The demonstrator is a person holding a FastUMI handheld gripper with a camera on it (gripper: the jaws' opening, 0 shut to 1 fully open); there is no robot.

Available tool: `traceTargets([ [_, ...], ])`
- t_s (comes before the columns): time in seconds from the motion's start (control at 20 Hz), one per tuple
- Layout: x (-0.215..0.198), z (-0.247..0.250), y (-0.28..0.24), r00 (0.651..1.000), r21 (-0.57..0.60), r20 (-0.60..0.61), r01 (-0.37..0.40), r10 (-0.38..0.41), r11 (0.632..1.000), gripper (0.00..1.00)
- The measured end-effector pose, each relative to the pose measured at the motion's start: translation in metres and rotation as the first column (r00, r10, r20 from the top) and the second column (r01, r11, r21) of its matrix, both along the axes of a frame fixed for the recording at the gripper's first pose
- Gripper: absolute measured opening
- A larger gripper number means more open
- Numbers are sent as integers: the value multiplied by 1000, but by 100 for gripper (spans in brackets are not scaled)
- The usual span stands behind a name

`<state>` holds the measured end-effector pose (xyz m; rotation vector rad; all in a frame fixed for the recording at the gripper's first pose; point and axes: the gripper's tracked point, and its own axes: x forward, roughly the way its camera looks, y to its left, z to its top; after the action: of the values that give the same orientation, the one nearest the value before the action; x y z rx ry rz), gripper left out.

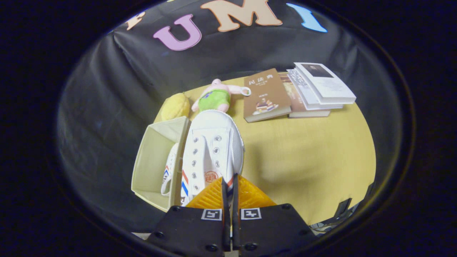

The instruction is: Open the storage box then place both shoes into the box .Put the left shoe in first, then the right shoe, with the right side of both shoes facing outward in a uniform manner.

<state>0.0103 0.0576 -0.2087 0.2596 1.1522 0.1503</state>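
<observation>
- Claw (228,185) first: my two fingers are pinched almost together, only a thin slit between them, and they have the heel end of a white shoe (211,150) clamped in that slit. Solid hold, both fingers pressing on it.
- That shoe hangs straight ahead of the fingers, raised off the table, with its left edge over the right wall of the box.
- Its long axis runs from the fingers toward twelve o'clock: heel at my fingertips, toe pointing away at the pink pig toy (216,95). Lace holes and tongue face up at me, and the red and blue stripes show on its left flank, near seven o'clock of the shoe.
- Storage box (150,160) sits at about nine to ten o'clock of the held shoe, open at the top, cream fabric, on the left edge of the yellow table (307,157).
- Other shoe (170,167) is already inside, lying against the right wall, stripes visible.
- So I judge the box is open, the first shoe is placed, and I'm on the second one, mid-carry.
- Next move calls for sliding left toward nine o'clock until the shoe clears the wall, then lowering beside its mate with the same side facing out.
- Watch point, I reckon: the sole may catch that soft wall.
- Books (285,94) sit at one to two o'clock, a yellow plush (175,106) at eleven, both well apart from my path.
</observation>
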Motion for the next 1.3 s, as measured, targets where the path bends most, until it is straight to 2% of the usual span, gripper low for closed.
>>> traceTargets([
  [0.6,23,8,120,997,86,23,-69,67,994,5],
  [0.85,19,-14,147,996,68,-12,-86,87,994,6],
  [1.05,17,-34,148,998,6,-31,-63,63,998,5],
  [1.2,37,-18,148,997,18,76,-27,26,999,41],
  [1.3,42,-4,138,989,-19,139,-42,44,999,65],
])
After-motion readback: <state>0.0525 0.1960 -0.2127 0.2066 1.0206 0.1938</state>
